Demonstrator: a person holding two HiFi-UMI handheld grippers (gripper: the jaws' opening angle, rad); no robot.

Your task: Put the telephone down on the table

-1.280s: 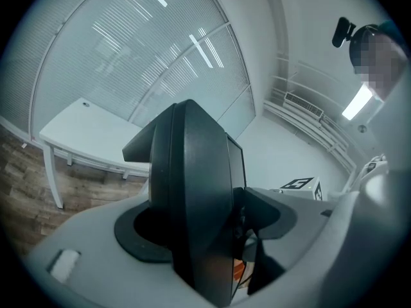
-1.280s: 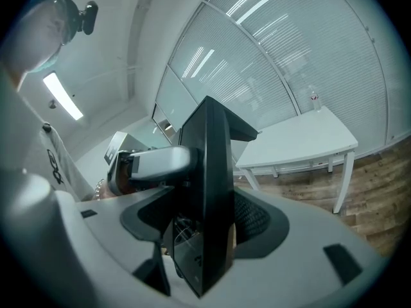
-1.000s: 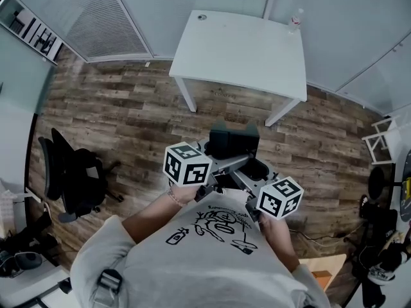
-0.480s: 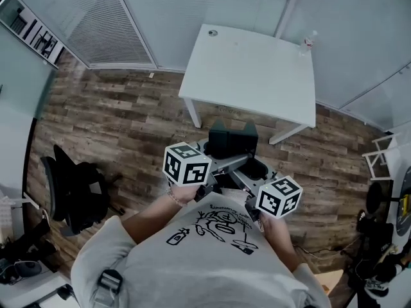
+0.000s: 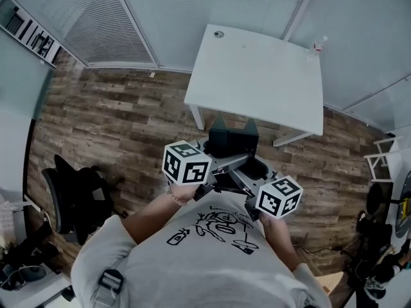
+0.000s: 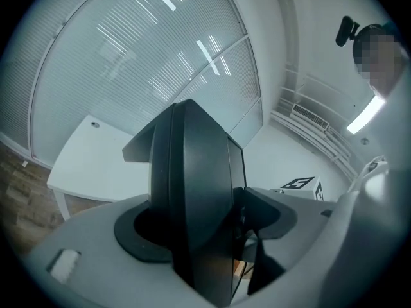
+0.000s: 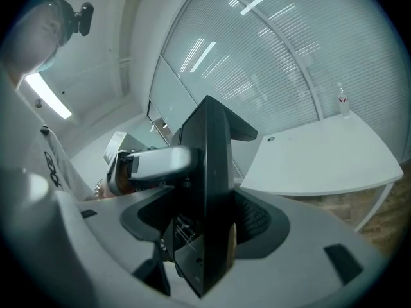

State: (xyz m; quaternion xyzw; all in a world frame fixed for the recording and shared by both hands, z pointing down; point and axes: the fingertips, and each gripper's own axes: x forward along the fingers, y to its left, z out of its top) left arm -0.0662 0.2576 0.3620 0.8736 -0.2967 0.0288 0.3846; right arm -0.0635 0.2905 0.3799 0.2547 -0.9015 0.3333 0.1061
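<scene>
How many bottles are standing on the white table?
1. The bottle stands at the far right corner of the table. All of the table shows, so none seems hidden.

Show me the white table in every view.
Head view: table top centre, beyond the held telephone.
Left gripper view: table at left, behind the telephone.
Right gripper view: table at right, behind the telephone.
Shared landmark: the round fitting near the table's corner, seen in all three.
</scene>
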